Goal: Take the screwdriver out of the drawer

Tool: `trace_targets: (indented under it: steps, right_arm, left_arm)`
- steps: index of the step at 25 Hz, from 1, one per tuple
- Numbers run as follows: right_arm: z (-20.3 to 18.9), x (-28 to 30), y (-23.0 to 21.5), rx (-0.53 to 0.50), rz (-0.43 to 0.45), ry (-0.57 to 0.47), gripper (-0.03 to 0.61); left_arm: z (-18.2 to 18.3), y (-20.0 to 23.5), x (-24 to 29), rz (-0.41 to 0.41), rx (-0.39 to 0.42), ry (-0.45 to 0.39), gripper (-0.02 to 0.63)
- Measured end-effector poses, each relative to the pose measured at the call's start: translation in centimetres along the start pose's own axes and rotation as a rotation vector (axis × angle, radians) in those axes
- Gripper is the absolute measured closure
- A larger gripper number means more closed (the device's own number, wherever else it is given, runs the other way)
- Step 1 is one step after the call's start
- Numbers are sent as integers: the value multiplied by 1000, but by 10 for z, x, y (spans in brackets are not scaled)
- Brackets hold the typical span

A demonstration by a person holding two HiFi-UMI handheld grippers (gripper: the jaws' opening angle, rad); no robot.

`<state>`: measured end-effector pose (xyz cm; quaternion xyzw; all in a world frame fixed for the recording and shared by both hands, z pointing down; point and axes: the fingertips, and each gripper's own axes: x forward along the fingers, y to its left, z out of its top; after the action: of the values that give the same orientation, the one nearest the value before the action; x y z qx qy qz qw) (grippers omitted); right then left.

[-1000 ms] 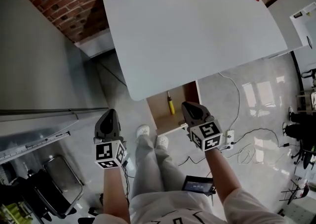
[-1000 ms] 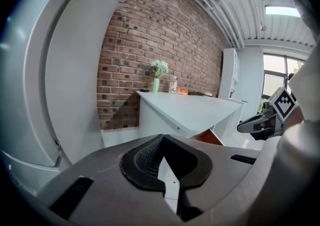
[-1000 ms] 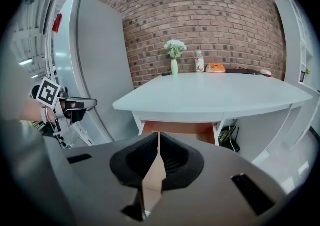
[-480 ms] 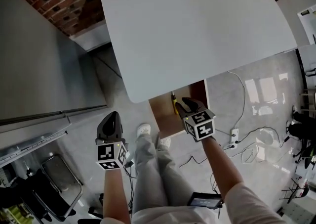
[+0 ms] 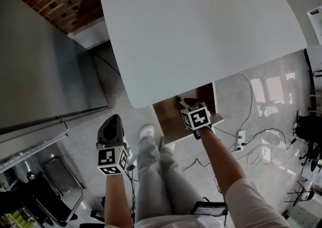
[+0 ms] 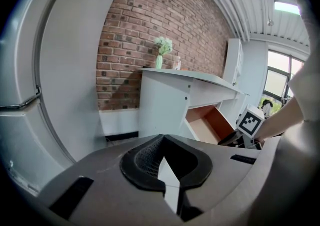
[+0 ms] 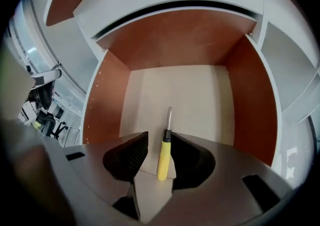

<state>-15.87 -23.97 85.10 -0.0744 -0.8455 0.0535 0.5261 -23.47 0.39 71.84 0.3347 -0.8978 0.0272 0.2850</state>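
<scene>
Screwdriver [image 7: 163,156] along drawer [image 7: 175,90] depth, tip twd back, handle at right tool [image 7: 158,139].

You'll find no readable text, brand or number here (the white cubes [image 5: 195,117] bear only black square patterns).

The right hand-held gripper [image 5: 187,102] is reaching into the drawer [image 5: 167,119]. Its parted jaws are now straddling the screwdriver [image 7: 163,157].

The screwdriver [image 7: 163,160] is shown with a yellow handle and black collar, the drawer [image 7: 250,95] with reddish-brown walls and pale beige floor, the worktop [image 5: 201,30] plain white.
</scene>
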Motion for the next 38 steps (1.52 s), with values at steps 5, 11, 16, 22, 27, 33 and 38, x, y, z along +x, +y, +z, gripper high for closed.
trace_targets:
  steps: [5,11,16,22,27,33,38]
  right_arm:
    - [-13,25,-10,31,-18,61,460]
    - [-24,43,-18,44,-77,114,460]
    - [-26,48,-27,71,-109,124,485]
    - [-25,47,-27,84,-96,115,500]
    - [-18,33,-17,3,-79,91,501]
    - [-5,-1,-12,-3,-71,57,502]
    - [5,-33,-5,-3,-65,36,502]
  left_arm:
    - [-4,1,1,-2,13,9,603]
    - [-10,13,-5,21,5,16,603]
    - [-16,19,-9,37,-3,23,603]
    - [-18,17,-10,37,-13,25,603]
    - [-13,12,-14,31,-5,26,603]
    - [3,-2,-25,19,7,27,603]
    - [17,-10,-39,16,9,24,603]
